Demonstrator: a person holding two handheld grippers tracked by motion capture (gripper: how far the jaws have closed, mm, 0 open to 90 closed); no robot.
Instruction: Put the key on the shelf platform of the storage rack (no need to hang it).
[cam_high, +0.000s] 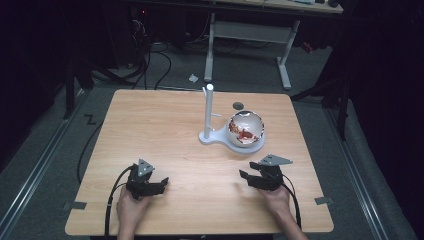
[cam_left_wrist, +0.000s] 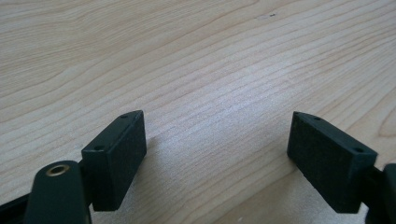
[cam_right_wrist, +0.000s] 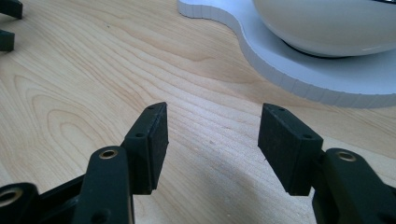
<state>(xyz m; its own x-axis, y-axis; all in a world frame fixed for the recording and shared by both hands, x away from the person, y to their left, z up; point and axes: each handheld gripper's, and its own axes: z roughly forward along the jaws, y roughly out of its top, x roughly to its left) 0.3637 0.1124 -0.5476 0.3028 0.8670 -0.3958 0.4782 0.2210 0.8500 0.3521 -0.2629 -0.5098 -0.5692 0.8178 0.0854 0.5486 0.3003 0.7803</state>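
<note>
A white bowl (cam_high: 245, 128) with red and brown bits inside rests on a flat white base (cam_high: 227, 141) that carries an upright white post (cam_high: 208, 111). My right gripper (cam_high: 245, 176) rests near the table's front right, open and empty, just short of that base. In the right gripper view the base (cam_right_wrist: 299, 77) and the bowl (cam_right_wrist: 327, 23) lie close ahead of the open gripper (cam_right_wrist: 212, 123). My left gripper (cam_high: 162, 182) sits at the front left, open, over bare wood. Its jaws stand wide apart in the left gripper view (cam_left_wrist: 217, 133).
The wooden table (cam_high: 160, 130) has a small dark round hole (cam_high: 238, 105) near its far edge. Beyond it stands a white-legged desk (cam_high: 250, 35) with cables on the floor. The left gripper's tips (cam_right_wrist: 8, 25) show at the top left of the right gripper view.
</note>
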